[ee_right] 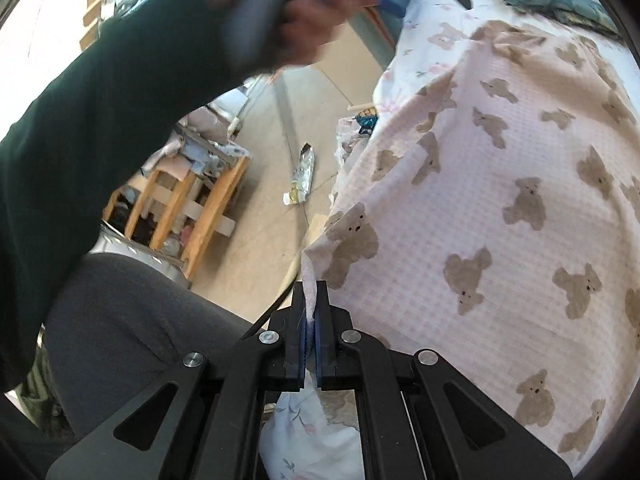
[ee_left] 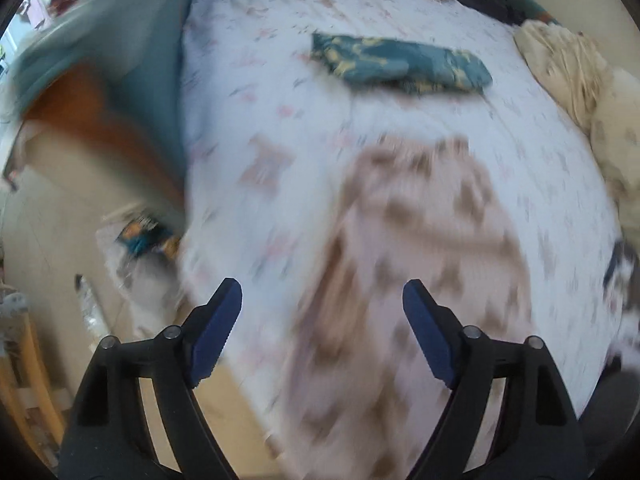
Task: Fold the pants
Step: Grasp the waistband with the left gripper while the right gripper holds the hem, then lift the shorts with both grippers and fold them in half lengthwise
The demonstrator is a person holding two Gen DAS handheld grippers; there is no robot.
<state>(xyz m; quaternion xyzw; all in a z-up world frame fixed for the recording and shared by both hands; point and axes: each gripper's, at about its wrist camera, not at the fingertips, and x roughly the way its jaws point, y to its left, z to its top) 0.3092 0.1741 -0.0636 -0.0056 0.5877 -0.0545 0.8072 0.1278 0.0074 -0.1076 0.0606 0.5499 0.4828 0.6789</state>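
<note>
Right now the right tongs are pressed together on a corner edge of the pants, pink cloth printed with brown bears, which spreads away ahead and to their right across the bed. To their left, lower down, are the floor and a wooden stool; above, a hand in a dark sleeve grips the other tool. The left tongs stand spread wide with nothing between them, blurred pants under and ahead of them. Farther ahead lies a folded teal and yellow cloth.
</note>
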